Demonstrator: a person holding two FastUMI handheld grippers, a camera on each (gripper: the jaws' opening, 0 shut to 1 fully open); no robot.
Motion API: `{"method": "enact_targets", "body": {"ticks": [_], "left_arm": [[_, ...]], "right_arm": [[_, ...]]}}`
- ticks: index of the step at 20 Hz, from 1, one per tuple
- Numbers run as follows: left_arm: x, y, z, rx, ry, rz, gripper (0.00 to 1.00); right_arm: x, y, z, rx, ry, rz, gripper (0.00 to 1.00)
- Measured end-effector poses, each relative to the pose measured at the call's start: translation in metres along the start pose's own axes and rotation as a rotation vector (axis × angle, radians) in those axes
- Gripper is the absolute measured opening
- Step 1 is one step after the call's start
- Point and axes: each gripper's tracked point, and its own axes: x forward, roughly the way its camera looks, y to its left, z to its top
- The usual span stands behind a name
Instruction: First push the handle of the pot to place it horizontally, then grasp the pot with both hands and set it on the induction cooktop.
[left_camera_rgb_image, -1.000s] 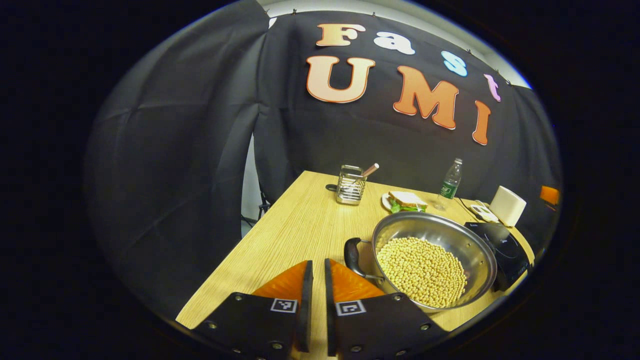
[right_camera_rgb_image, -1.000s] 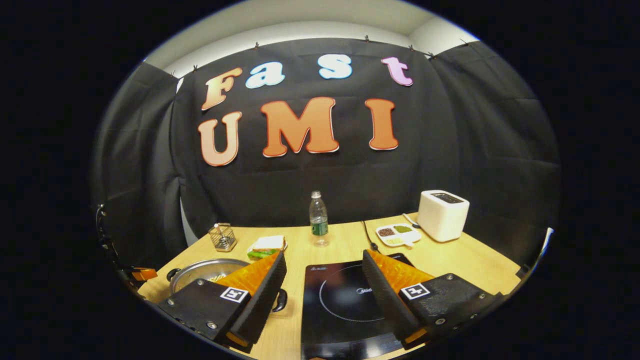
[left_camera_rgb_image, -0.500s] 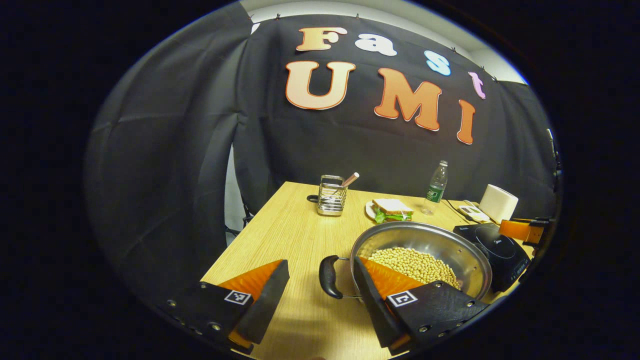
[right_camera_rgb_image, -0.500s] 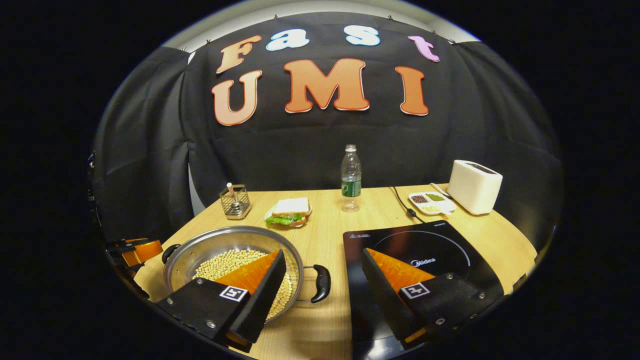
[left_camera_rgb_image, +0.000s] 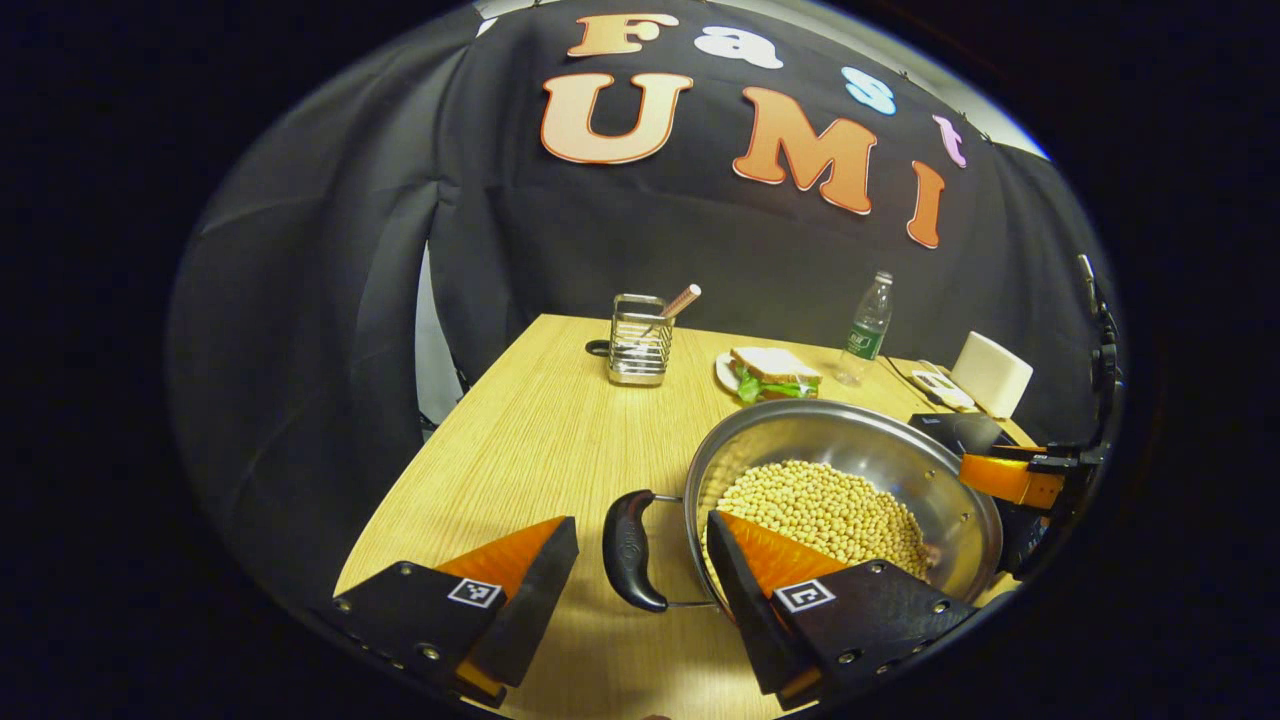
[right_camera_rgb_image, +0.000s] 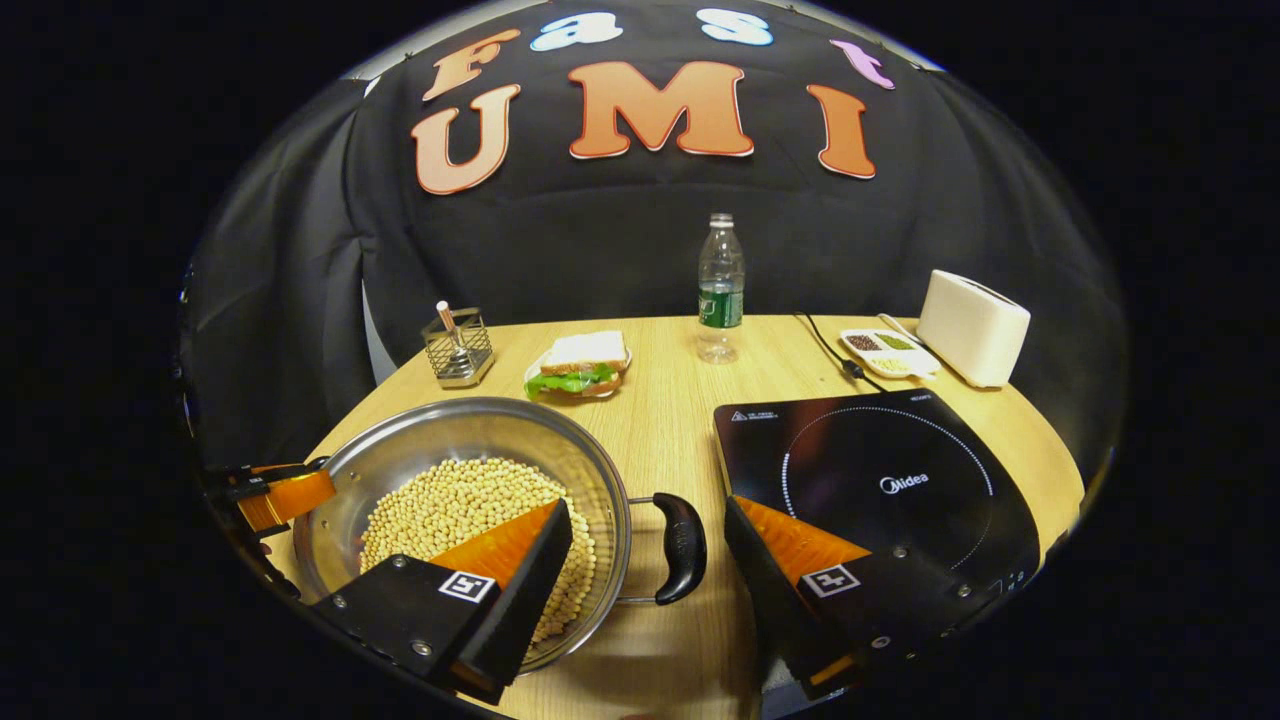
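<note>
A steel pot full of pale beans stands on the wooden table, a black handle on each side. My left gripper is open, its fingers standing either side of the pot's left handle without touching it. My right gripper is open too, straddling the right handle. The black induction cooktop lies on the table right of the pot. The right gripper shows beyond the pot in the left gripper view, and the left gripper shows at the pot's far side in the right gripper view.
At the back of the table stand a wire utensil holder, a sandwich on a plate, a water bottle, a small dish of seasonings and a white toaster. A black cord runs to the cooktop.
My left gripper opened from shut and closed in on the left handle. My right gripper moved forward and down until its fingers flank the right handle. The pot stays put.
</note>
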Motion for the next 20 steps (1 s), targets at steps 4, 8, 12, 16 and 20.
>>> {"method": "enact_targets", "body": {"ticks": [4,8,12,16,20], "left_arm": [[0.007,-0.001,-0.004,-0.024,0.010,-0.017,0.83],[0.012,-0.003,-0.006,-0.021,0.023,-0.022,0.84],[0.018,-0.009,-0.008,-0.042,0.040,-0.045,0.77],[0.016,-0.007,-0.014,-0.034,0.105,0.010,0.54],[0.007,-0.009,-0.019,-0.050,0.124,0.046,0.51]], "right_arm": [[0.011,-0.003,-0.010,0.021,0.047,-0.014,0.96],[0.021,-0.001,-0.020,0.027,0.098,-0.010,0.95],[0.027,-0.003,-0.024,0.028,0.118,-0.025,0.78],[0.029,0.000,-0.023,0.045,0.126,0.002,0.63],[0.028,0.002,-0.018,0.043,0.116,0.025,0.53]]}}
